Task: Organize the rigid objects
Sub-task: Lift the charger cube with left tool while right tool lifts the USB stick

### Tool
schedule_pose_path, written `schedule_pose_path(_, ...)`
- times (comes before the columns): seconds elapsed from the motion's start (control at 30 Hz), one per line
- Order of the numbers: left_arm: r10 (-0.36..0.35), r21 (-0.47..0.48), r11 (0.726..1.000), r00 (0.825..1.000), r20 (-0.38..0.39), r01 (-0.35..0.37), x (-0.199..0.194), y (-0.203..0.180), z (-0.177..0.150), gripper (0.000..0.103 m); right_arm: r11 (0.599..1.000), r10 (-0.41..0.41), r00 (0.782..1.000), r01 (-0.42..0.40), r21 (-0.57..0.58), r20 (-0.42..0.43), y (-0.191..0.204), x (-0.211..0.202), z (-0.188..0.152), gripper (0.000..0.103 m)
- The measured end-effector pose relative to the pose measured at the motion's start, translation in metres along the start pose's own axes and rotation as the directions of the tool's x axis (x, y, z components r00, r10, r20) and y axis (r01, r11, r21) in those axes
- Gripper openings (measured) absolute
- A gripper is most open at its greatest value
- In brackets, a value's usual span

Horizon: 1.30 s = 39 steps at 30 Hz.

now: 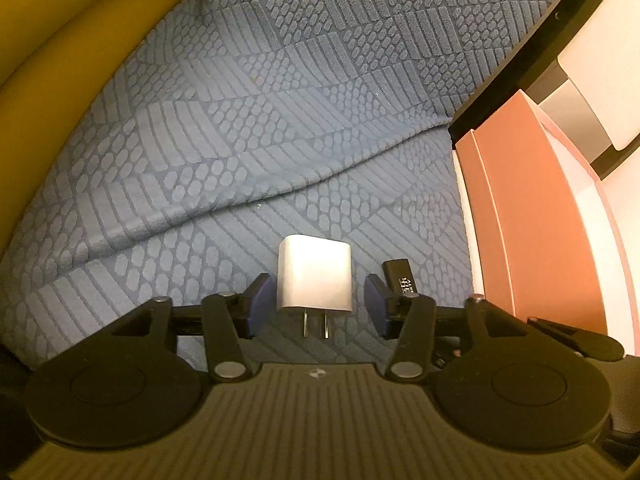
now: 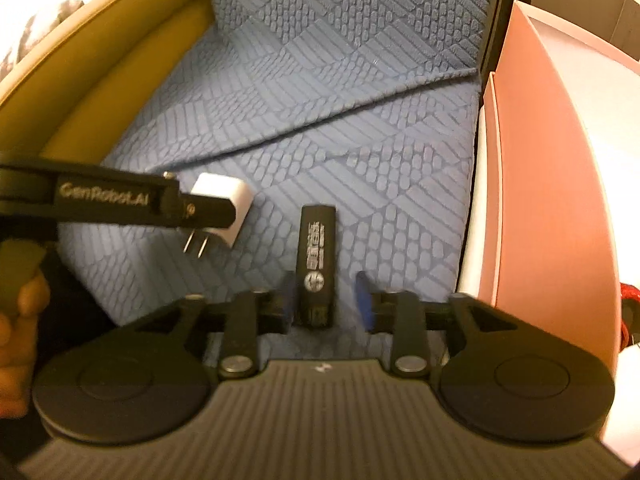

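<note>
A white plug-in charger (image 1: 314, 276) lies on the blue patterned blanket (image 1: 240, 140) with its two prongs pointing toward the camera. My left gripper (image 1: 318, 304) stands open around it, with a gap showing at the right pad. In the right wrist view the same charger (image 2: 224, 196) sits partly behind the left gripper's finger (image 2: 200, 212). A black stick-shaped device with white print (image 2: 317, 256) lies lengthwise between the jaws of my right gripper (image 2: 325, 300), which is open with a clear gap on the right side. The stick's end (image 1: 400, 276) also shows in the left wrist view.
A pink box (image 2: 552, 200) with a thin upright wall stands along the blanket's right edge. A mustard-yellow padded edge (image 1: 60, 60) curves along the left. A fold (image 1: 300, 184) crosses the blanket. A person's hand (image 2: 16, 320) holds the left gripper's handle.
</note>
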<state>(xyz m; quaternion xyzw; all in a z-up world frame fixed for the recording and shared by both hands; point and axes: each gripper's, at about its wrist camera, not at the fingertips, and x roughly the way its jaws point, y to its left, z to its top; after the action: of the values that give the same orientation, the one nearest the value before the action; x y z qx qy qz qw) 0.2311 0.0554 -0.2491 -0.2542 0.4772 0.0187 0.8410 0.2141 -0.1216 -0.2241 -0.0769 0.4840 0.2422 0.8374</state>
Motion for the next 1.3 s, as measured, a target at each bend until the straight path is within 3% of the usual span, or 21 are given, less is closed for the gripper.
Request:
schedule_pose_path(0.3,-0.032,-0.01,0.999,0.999,-0.003,0.032,0.001,0.0,0.005,0.064,0.998,-0.036,0.999,0.037,-0.053,0.014,0.015,0.017,-0.002,0.035)
schedule_pose_path(0.37,-0.016,0.004,1.0,1.0,0.002,0.016,0.003,-0.001,0.004,0.064,0.999,-0.044,0.999,0.044,-0.031,0.017,0.015,0.017,0.0,0.026)
schedule_pose_path(0.57,-0.016,0.013,1.0,1.0,0.009,0.016,0.005,-0.001,0.005,0.065,0.997,-0.077,0.997,0.077,-0.016,0.011,0.014,0.015,0.005,0.026)
schedule_pose_path(0.87,0.042,0.079,0.996,0.999,0.018,-0.043,0.015,-0.009,0.001,0.064,0.988,-0.155,0.988,0.155,0.008,0.016,0.012,0.013,0.009,0.026)
schedule_pose_path(0.97,0.074,0.127,0.989,0.996,0.042,-0.078,0.018,-0.017,-0.002,0.062,0.987,-0.158,0.987,0.158,0.013,0.014,0.009,0.011,0.008,0.026)
schedule_pose_path(1.03,0.092,0.166,0.981,0.994,0.052,-0.099,0.019,-0.023,-0.004,0.05,0.987,-0.158,0.987,0.158,0.021,0.012,0.005,0.01,0.008,0.026)
schedule_pose_path(1.3,0.046,0.154,0.987,0.998,0.038,-0.051,0.016,-0.023,0.002,0.049,0.989,-0.139,0.99,0.139,0.049,0.002,-0.006,0.002,0.007,0.026)
